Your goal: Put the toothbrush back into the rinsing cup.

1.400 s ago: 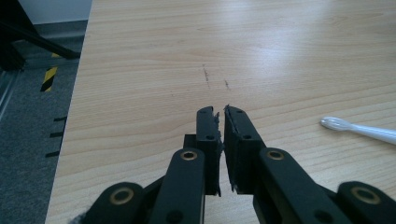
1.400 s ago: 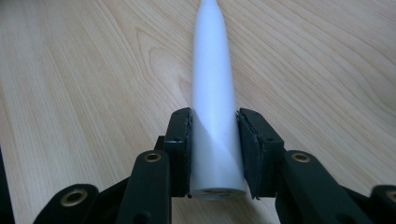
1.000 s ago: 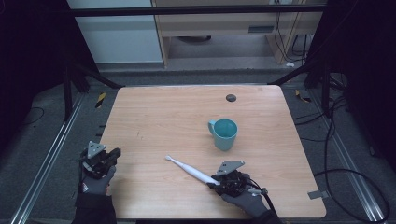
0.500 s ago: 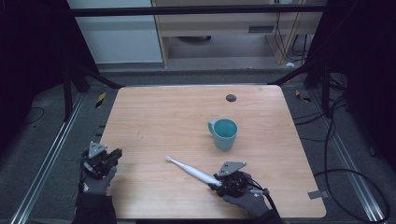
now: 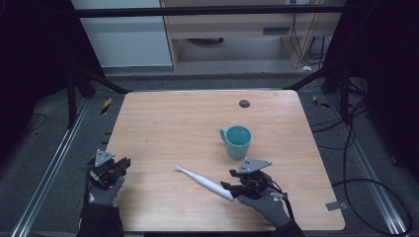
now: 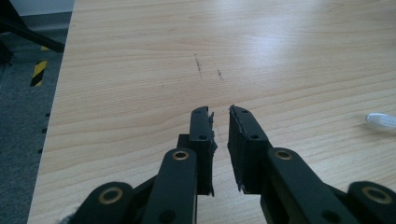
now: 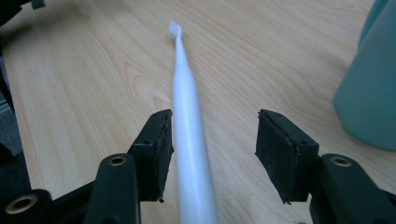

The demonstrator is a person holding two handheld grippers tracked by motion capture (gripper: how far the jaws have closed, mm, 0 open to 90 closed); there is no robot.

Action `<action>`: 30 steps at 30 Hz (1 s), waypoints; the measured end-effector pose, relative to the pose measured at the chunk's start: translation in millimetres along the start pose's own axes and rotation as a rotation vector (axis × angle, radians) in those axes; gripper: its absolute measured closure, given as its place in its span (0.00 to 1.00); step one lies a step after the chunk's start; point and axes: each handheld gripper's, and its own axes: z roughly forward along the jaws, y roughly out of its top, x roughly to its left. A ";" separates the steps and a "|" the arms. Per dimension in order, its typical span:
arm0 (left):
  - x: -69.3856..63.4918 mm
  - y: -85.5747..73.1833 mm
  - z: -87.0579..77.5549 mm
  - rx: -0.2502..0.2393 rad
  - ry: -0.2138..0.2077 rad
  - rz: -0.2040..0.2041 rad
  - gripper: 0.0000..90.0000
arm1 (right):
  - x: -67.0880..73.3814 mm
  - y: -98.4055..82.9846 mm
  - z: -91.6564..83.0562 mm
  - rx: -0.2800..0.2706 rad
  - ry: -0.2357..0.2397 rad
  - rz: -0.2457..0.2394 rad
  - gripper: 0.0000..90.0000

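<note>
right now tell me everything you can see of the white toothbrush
The white toothbrush is a slim, smooth, plastic-looking electric type: a thick handle tapering to a thin neck with a small head. It lies flat on the wooden table, head towards the far left, handle end between the jaws of the right gripper. Those jaws have just been opening: one pad sits against the handle, the other stands clear. The teal mug stands apart from it.

White plastic toothbrush (image 5: 203,180) lies on wooden table (image 5: 168,123), teal ceramic mug (image 5: 237,141) standing behind it, near.
</note>
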 end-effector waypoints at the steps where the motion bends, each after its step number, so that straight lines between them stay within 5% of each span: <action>1: -0.2 0.0 0.2 0.001 0.000 0.001 0.87 | 0.0 0.0 0.0 0.000 0.000 0.000 0.51; 21: 1.4 -1.2 5.4 0.025 -0.011 0.004 0.77 | -1.6 58.5 -4.9 0.087 -0.030 -0.021 0.49; 30: 2.5 -0.9 6.9 0.026 -0.016 0.009 0.72 | 1.4 81.5 5.2 0.185 -0.027 -0.059 0.48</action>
